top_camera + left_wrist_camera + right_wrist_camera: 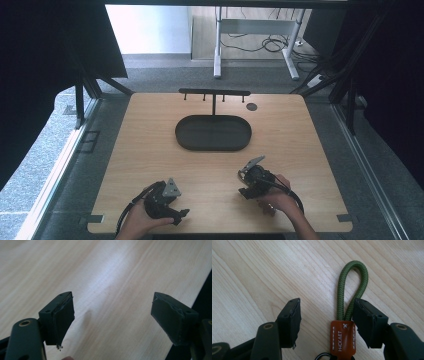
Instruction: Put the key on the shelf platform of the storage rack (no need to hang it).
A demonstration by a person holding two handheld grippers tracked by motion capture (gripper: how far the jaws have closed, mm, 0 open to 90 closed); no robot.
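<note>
Light wooden tabletop [150,150] seen from above, with both hands at its near edge. The right tongs [325,315] stood apart, low over the wood, and between them lay the work's object: a keychain strap made of an olive-green braided cord loop [352,287] gathered into an orange-brown stitched leather tab [343,338] stamped with pale lettering, with a dark metal ring [324,356] partly visible below the tab. The strap lay flat on the tabletop, nearer one jaw, whose pad appeared just beside or touching the cord; the other jaw was well clear, so nothing was clamped. The left tongs [112,317] also stood apart, over bare wood, holding nothing. Farther back, a dark oval tray [185,135] lay at the middle of the tabletop, and behind it rose a black T-shaped rack with small pegs [214,93]. By judgement, the strap was light and limp: the braided cord would flex and offer good friction, whereas the tab was flatter, firmer and perhaps smoother. A grip across the tab, or across both cord strands just above it, would probably hold best and leave the loop's open end free, should it be meant for a peg; lying flat, it gave the pads little height to close on.
</note>
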